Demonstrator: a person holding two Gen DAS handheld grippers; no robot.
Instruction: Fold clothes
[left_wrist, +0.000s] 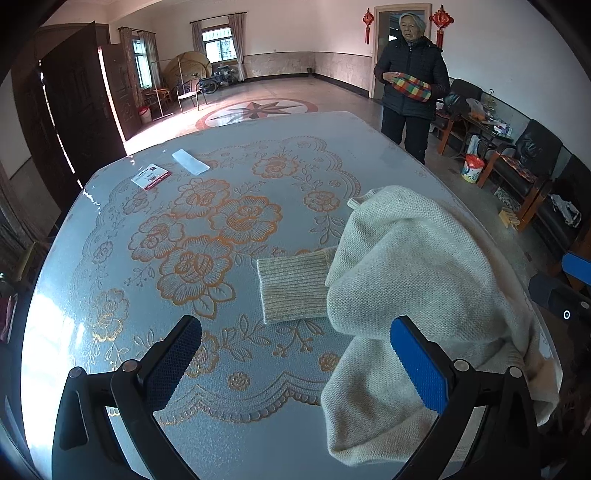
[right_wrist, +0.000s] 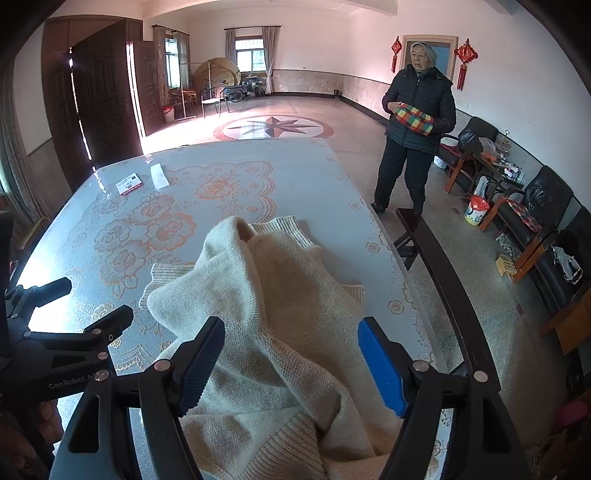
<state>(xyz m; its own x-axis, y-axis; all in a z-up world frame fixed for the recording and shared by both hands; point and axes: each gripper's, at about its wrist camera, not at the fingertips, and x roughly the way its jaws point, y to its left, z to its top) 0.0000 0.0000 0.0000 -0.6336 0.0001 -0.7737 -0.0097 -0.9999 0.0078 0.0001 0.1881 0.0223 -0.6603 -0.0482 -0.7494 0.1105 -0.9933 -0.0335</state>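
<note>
Lying crumpled beneath open right gripper (right_wrist: 291, 362), cream sweater (right_wrist: 266, 332), on table (right_wrist: 314, 177)

We take the table (left_wrist: 110, 295) as our landmark, covered with a pale cloth printed in orange flowers. At its far left corner lie a small red-and-white booklet (left_wrist: 151, 176) and, just beside it, a clear plastic wrapper (left_wrist: 191, 161). Beyond the table's far right corner stands an elderly woman (left_wrist: 410, 74) in a dark padded jacket, holding a multicoloured checked cloth (left_wrist: 411, 87). Along the table's right side runs a dark wooden bench (right_wrist: 443, 280). Further right, dark armchairs (left_wrist: 528, 162) line the wall.
</note>
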